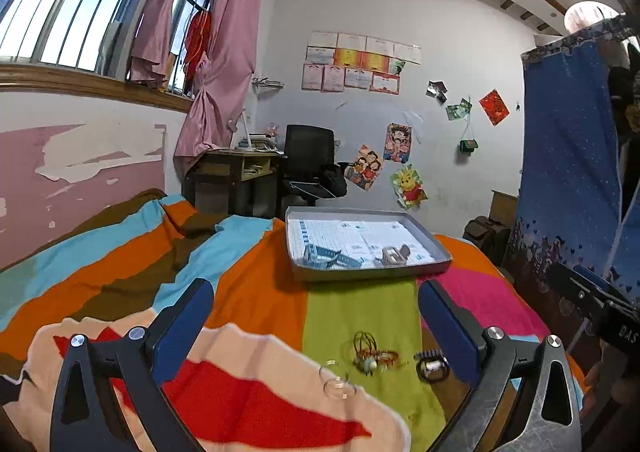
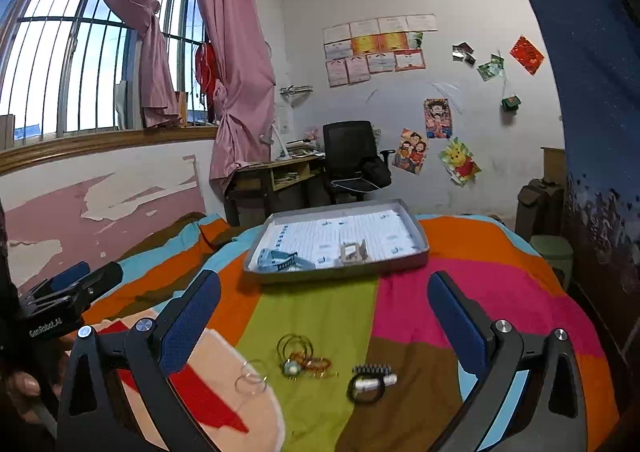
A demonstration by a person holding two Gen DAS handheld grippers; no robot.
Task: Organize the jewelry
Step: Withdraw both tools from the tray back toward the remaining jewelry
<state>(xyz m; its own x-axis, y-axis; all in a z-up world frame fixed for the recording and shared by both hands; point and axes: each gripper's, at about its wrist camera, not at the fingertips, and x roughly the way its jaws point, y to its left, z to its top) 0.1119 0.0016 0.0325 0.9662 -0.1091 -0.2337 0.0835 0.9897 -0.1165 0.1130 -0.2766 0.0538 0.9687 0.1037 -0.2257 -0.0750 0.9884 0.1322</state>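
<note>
The right gripper stands wide open with nothing between its blue pads, aimed a little downward over the striped blanket on the bed; the left gripper is just as wide and just as empty, and each tool shows at the edge of the other's view, so the two hang side by side. Below and ahead of them lies the loose jewelry, all on the green and brown stripes: a pair of clear rings at the edge of the peach patch, a tangle of thin hoops and beaded bracelets with a small round charm among them, and just beside that a dark band with a toothed clip and a white piece. Well beyond, further up the blanket, sits a shallow grey tray lined with printed paper; near its front wall it holds a light blue strap on the left and a small beige open box toward the middle, the rest of the lining bare. I judge this a reach between placements: some pieces are put away and the pile waits. The next move calls for lowering one tool onto a single piece, closing on it without snagging its neighbours, then carrying it to the tray.
</note>
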